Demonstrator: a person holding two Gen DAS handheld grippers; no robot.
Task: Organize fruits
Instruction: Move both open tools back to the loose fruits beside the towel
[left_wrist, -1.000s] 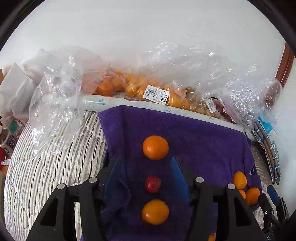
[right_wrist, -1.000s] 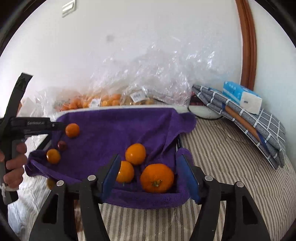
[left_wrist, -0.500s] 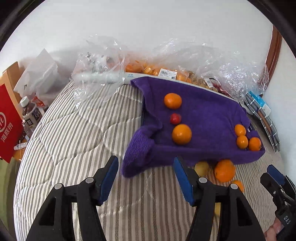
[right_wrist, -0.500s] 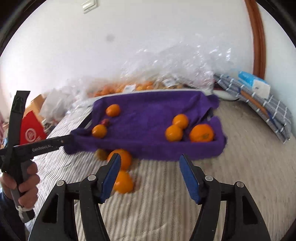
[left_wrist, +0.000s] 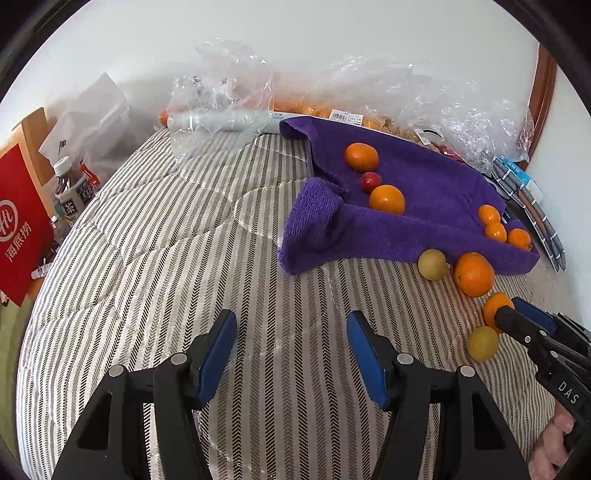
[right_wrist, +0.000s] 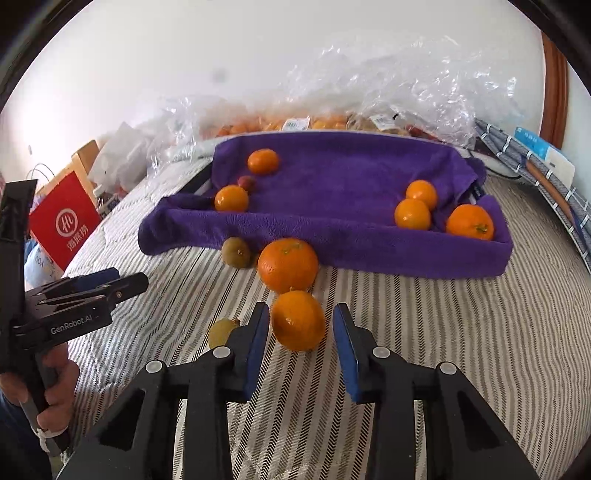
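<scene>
**Right wrist view — jaws closing round a loose orange**

Right wrist entry: we find the right gripper (right_wrist: 300, 332) brought down over a mandarin (right_wrist: 298, 319) on the striped bedcover (right_wrist: 424, 332). Half a second ago its jaws stood wide over bare cover; now they are closing with the fruit between them. The left pad looks to be at the peel, while a sliver of gap shows at the right pad, so we judge the grip not yet made.

Left wrist entry: the left gripper (left_wrist: 291, 354) stands half open and empty over the bedcover. A second ago it straddled fruit on the purple towel (left_wrist: 436, 184); since then it has drawn well back.

Stock on the towel, right wrist view:
- left group — two oranges (right_wrist: 262, 161) (right_wrist: 231, 198) with a small red fruit (right_wrist: 246, 182) between them
- right group — three oranges (right_wrist: 412, 214), close together

Stock off the towel:
- a larger orange (right_wrist: 287, 264) touching the towel's front edge
- a brown-green fruit (right_wrist: 235, 252) just beside it
- a yellow-green fruit (right_wrist: 222, 330) near the right gripper's left finger

Reading for the task: both hands have left the towel for the strays on the cover. Four pieces lie loose, so we judge the sorting far from done, with the mandarin likely next to be lifted.
</scene>
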